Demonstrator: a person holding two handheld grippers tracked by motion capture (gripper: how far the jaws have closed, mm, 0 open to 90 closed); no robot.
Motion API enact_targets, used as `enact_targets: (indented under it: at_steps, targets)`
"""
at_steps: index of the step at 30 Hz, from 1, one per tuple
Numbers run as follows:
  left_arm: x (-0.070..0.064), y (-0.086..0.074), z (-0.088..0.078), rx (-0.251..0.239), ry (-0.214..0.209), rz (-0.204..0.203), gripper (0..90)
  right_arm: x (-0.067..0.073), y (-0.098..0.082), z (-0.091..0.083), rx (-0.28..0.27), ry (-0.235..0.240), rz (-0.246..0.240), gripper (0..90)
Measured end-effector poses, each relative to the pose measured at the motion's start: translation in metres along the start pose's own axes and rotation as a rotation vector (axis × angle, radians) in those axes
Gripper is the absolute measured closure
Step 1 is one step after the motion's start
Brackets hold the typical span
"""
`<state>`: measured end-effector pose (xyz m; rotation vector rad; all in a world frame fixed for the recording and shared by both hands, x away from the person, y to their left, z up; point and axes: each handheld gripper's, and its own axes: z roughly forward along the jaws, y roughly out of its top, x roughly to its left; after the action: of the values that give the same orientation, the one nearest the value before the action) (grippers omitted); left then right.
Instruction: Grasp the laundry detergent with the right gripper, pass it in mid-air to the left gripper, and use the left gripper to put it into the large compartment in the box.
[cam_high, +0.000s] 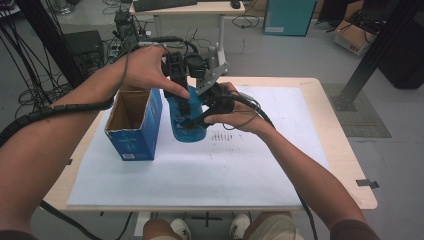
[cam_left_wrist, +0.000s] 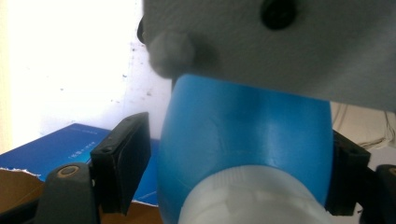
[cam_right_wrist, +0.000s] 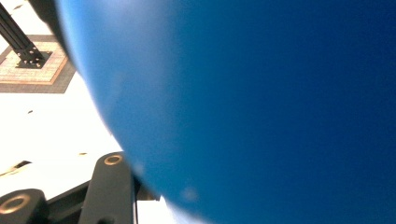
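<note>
Blue bottle (cam_high: 189, 122) clamped in right tool (cam_high: 202, 117); left tool (cam_left_wrist: 224, 154) jaws flank its neck, left pad apart. Centre before squeezing.

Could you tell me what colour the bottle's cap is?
White, clearest in the left gripper view: cap.

We cannot read the print on the blue bottle (cam_high: 189, 122): the right gripper (cam_high: 200, 117) hides its side nearest the blue box (cam_high: 134, 142), and its white cap (cam_left_wrist: 252, 198) runs off the frame's bottom.
</note>
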<state>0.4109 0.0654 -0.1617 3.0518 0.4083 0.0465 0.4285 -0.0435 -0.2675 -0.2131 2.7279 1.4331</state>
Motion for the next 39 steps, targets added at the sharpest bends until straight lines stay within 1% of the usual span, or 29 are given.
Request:
enact_targets:
  at_steps: [2,5,8,9,10,11,15,19,22,23,24,25,26,27,28,29,31,37,38,39]
  targets:
    - [-0.0005,-0.0002,0.0002,-0.003,-0.001,-0.001,27.3,-0.0001,0.0,-0.0002,0.0,0.0,-0.004,43.6]
    - [-0.0009,-0.0005,0.0007,-0.01,0.003,0.002,28.5,0.0001,0.0,-0.0004,0.002,-0.003,-0.006,43.6]
    - [-0.0015,0.0001,-0.0008,-0.004,-0.009,0.004,34.0,-0.001,-0.0004,-0.0002,-0.001,-0.006,-0.013,43.6]
    - [-0.0018,0.0002,-0.0016,-0.007,-0.023,0.007,35.1,-0.001,-0.0004,-0.0002,-0.004,-0.005,-0.009,43.6]
    - [-0.0018,0.0002,-0.0016,-0.007,-0.023,0.007,35.7,-0.001,-0.0004,-0.0002,-0.004,-0.005,-0.009,43.6]
    - [-0.0022,0.0005,-0.0017,-0.002,-0.021,0.004,35.8,-0.0017,-0.0005,-0.0003,-0.002,-0.008,-0.018,43.6]
    - [-0.0021,0.0006,-0.0013,0.003,-0.011,0.016,36.0,-0.0014,-0.0005,-0.0002,-0.002,-0.007,-0.016,43.5]
    - [-0.0028,0.0003,-0.0008,0.008,-0.019,0.014,36.5,-0.0006,-0.0006,0.0001,0.004,-0.007,-0.012,43.5]
    - [-0.0026,-0.0005,-0.0002,0.016,-0.017,0.024,36.6,0.0003,-0.0004,0.001,0.007,-0.003,-0.01,43.5]
    - [-0.003,-0.0004,-0.0004,0.017,-0.025,0.016,36.6,0.0005,-0.0004,0.0014,0.007,-0.003,-0.01,43.5]
    - [-0.0028,-0.0013,-0.0003,0.014,-0.014,0.023,36.6,0.0009,-0.0001,0.0021,0.007,-0.001,-0.008,43.4]
    - [-0.0031,-0.0014,-0.0007,0.014,-0.026,0.015,36.6,0.0008,0.0,0.0023,0.004,0.001,-0.01,43.5]
    - [-0.0031,-0.0014,-0.0007,0.014,-0.026,0.015,36.7,0.0008,0.0,0.0023,0.004,0.001,-0.01,43.5]
    - [-0.0033,-0.0021,-0.0009,0.008,-0.016,0.02,36.7,0.0006,0.0003,0.0025,0.0,0.0,-0.014,43.4]
    - [-0.0033,-0.0021,-0.0009,0.008,-0.016,0.02,36.7,0.0006,0.0003,0.0025,0.0,0.0,-0.014,43.4]
    - [-0.0038,-0.0018,-0.0011,0.009,-0.024,0.011,36.7,0.0005,0.0004,0.0026,-0.002,0.001,-0.016,43.4]
    - [-0.0042,-0.0017,-0.0012,0.013,-0.023,0.011,36.7,0.0007,0.0006,0.0026,-0.004,0.003,-0.015,43.4]
    - [-0.0042,-0.0017,-0.0011,0.01,-0.009,0.015,36.7,0.0009,0.0006,0.0028,-0.006,0.002,-0.013,43.3]
    - [-0.0037,-0.0017,-0.0016,0.01,-0.021,0.012,36.7,0.0008,0.0005,0.0029,-0.008,0.003,-0.013,43.3]
    - [-0.0036,-0.0018,-0.0017,0.011,-0.022,0.011,36.7,0.0006,0.0006,0.0029,-0.009,0.003,-0.014,43.3]
